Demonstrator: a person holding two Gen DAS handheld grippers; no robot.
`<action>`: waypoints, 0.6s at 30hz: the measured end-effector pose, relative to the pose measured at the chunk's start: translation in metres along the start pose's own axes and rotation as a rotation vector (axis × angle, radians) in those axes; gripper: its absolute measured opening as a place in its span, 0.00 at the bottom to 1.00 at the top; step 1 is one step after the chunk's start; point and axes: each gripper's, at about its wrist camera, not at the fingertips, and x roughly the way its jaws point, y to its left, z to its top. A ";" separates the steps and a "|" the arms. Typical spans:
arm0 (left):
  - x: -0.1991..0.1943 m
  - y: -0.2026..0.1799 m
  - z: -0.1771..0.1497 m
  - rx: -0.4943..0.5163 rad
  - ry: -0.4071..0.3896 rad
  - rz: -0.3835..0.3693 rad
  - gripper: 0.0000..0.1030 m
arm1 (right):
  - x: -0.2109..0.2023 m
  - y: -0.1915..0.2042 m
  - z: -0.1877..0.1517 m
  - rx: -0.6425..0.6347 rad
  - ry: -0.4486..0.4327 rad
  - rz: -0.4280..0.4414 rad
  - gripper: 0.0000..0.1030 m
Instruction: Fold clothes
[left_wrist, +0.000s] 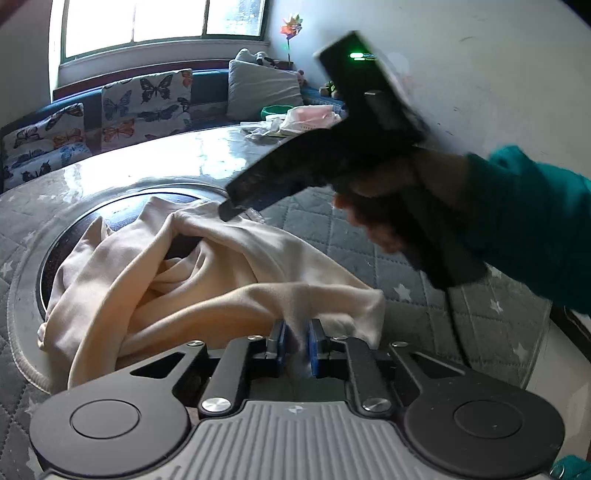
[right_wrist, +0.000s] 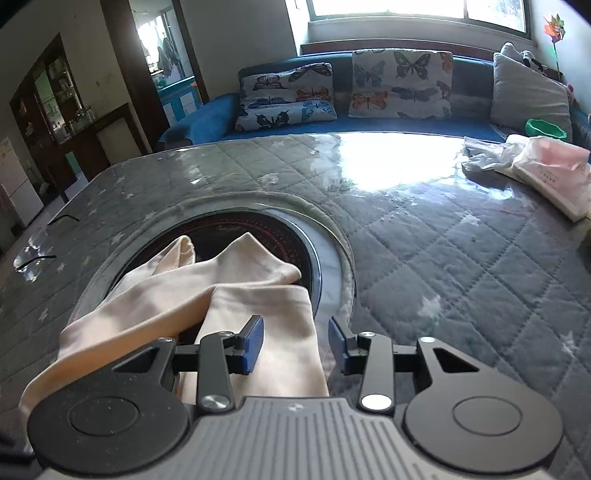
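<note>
A cream garment (left_wrist: 177, 273) lies crumpled over the round dark inset (left_wrist: 122, 210) of the quilted table. My left gripper (left_wrist: 296, 349) is shut on a fold of its near edge, cloth pinched between the blue pads. The right gripper shows in the left wrist view (left_wrist: 231, 212) with its tip at the garment's far edge, held by a hand in a teal sleeve. In the right wrist view the right gripper (right_wrist: 296, 345) is open, its blue pads either side of a flat part of the garment (right_wrist: 258, 314).
The table has a grey quilted, glossy cover (right_wrist: 461, 266). Plastic bags and folded pale items (right_wrist: 546, 166) lie at its far right with a green bowl (right_wrist: 545, 127). A blue sofa with butterfly cushions (right_wrist: 399, 83) stands behind under a window.
</note>
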 end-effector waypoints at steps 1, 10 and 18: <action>-0.001 0.000 -0.001 0.000 -0.002 -0.006 0.14 | 0.005 0.000 0.002 0.002 0.003 0.001 0.38; -0.009 -0.008 -0.006 0.045 -0.017 -0.022 0.15 | 0.023 -0.001 0.001 -0.001 0.005 -0.012 0.14; -0.017 -0.024 -0.004 0.143 -0.042 -0.021 0.31 | -0.007 -0.009 -0.002 -0.010 -0.077 -0.074 0.03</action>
